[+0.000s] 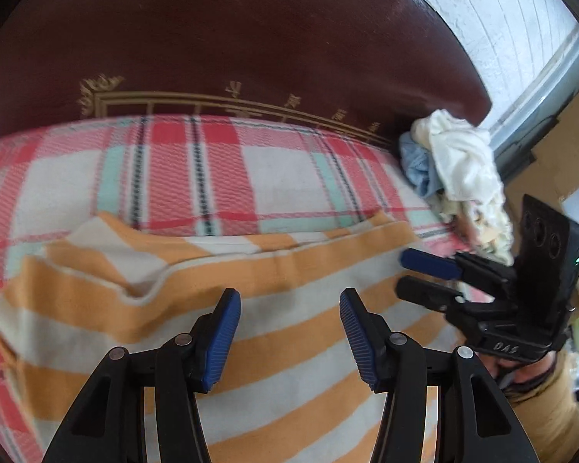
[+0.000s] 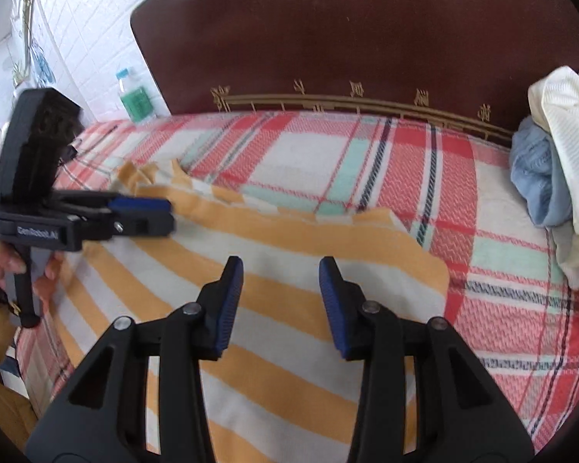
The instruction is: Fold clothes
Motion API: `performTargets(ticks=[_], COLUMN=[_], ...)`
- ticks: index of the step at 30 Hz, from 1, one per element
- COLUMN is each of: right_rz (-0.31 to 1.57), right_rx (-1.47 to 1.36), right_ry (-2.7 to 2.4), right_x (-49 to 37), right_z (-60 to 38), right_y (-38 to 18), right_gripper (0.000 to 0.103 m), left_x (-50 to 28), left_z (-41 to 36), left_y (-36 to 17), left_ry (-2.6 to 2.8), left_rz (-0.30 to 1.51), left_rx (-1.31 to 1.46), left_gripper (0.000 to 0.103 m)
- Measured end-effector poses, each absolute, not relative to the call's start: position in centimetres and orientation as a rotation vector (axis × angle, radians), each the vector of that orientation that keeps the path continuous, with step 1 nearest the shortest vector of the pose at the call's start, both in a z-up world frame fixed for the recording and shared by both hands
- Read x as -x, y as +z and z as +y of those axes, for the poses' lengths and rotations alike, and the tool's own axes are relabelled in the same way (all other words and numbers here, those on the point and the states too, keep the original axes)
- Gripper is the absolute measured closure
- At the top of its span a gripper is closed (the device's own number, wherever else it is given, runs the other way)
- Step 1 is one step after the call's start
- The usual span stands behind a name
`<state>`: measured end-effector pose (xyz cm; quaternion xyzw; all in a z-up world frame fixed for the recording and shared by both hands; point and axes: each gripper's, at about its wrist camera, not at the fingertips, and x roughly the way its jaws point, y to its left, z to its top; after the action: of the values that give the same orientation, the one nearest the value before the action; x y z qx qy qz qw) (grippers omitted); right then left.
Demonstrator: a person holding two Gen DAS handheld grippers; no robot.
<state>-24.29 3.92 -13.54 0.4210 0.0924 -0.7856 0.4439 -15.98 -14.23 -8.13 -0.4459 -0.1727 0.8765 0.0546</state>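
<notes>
While spread flat across the red, white and mint plaid bed cover (image 2: pixel 405 162), orange-and-white striped knit garment (image 2: pixel 274 270) noted lying under both tools, near edge out of frame, far edge rumpled at the left with a sleeve or collar bunched (image 1: pixel 108 266). Left gripper (image 1: pixel 289 332) observed with jaws spread wide, holding nothing, poised above the stripes; in the right-wrist view its fingers appear close together edge-on, so width there not judged. Right gripper (image 2: pixel 281 301) likewise wide apart and empty, over the garment's right half. Risk assessed: pinching only the top layer, or catching the plaid cover along with the cloth, would drag the bedding and skew any fold; the bunched left edge likely to fold in crooked unless smoothed. Clear plaid surface available beyond the far edge up to the dark red-brown glossy headboard (image 2: pixel 347 38). Rightward room limited by a heap of cream and pale blue clothes (image 2: pixel 552 162) near the garment's right corner (image 2: pixel 440 270).
</notes>
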Motion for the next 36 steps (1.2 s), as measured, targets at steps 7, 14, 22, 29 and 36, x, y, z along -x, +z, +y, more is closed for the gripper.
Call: performTargets(ticks=[7,14,22,29,36], right_rz=[0.113,0.096,0.019,-0.197,-0.287], right_rx=[-1.088,-1.092,-1.134,-1.093,-1.177], right_ry=[-1.948,-1.884,-1.872,-1.854,-1.873], right_x=[24.5,21.1,20.3,21.4,23.5], right_z=[6.0,8.0,9.7,14.4,17.9], right_y=[-14.3,-13.9,-14.2,-11.7,-12.8], right_gripper=[0.055,0.042,0.042,0.026,0.025], left_x=[10.4,6.7,4.2,1.3,2.4], left_z=[-12.5,-12.8,-11.3,-2.7,5.2], left_y=[-6.7,-8.9,-8.0,-6.0,-8.0], left_ry=[2.859,2.898,2.927,2.72,2.588], left_rz=[-0.263,-0.191,-0.138,0.142,0.42], left_rx=[1.293,1.377,1.312,1.107,1.066], left_gripper=[0.036,0.032,0.032,0.028,0.028])
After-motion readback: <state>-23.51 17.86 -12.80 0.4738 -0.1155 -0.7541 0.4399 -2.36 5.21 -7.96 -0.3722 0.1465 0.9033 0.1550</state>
